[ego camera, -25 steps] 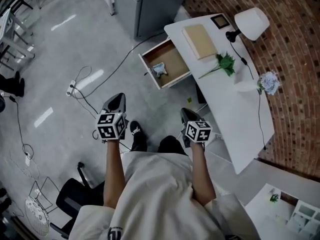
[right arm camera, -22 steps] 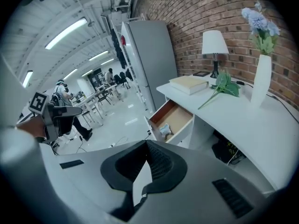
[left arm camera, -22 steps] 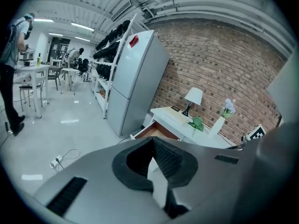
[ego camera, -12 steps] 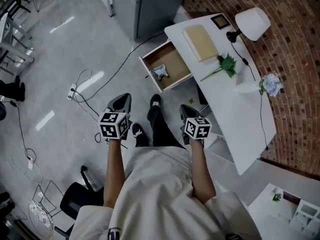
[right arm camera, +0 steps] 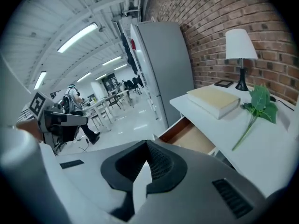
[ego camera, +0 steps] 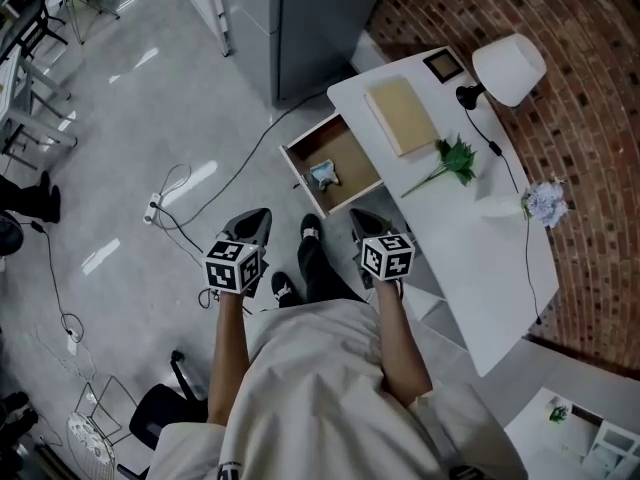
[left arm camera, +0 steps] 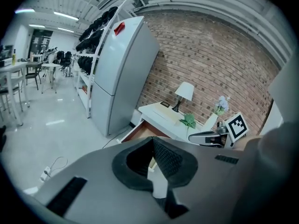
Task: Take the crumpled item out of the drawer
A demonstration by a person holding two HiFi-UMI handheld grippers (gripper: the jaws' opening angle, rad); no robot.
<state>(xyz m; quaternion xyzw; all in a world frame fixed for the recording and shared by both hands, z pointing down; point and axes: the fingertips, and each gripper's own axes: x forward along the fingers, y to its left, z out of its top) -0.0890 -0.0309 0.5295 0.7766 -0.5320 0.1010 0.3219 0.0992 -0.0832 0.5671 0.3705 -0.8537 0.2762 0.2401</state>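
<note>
The wooden drawer (ego camera: pixel 350 148) stands pulled out of the white desk (ego camera: pixel 470 248). A small crumpled pale-blue item (ego camera: pixel 323 175) lies in it near the front. Both grippers are held at waist height, short of the drawer and pointing toward it. My left gripper (ego camera: pixel 254 222) is shut and empty, to the left of the drawer front. My right gripper (ego camera: pixel 362 219) is also shut and empty, just below the drawer's near corner. The drawer (left arm camera: pixel 138 131) shows past the left gripper (left arm camera: pixel 153 139), and the drawer (right arm camera: pixel 192 136) past the right gripper (right arm camera: pixel 147 143); the item is hidden in both gripper views.
On the desk lie a tan book (ego camera: pixel 400 115), a green sprig (ego camera: pixel 455 158), a picture frame (ego camera: pixel 441 66), a white lamp (ego camera: pixel 510 68) and a pale flower (ego camera: pixel 545 203). A grey cabinet (ego camera: pixel 300 18) stands behind the drawer. Cables (ego camera: pixel 175 193) trail on the floor. A brick wall is on the right.
The person has stepped toward the desk, one foot forward. Both grippers have moved nearer to the drawer and remain shut.
</note>
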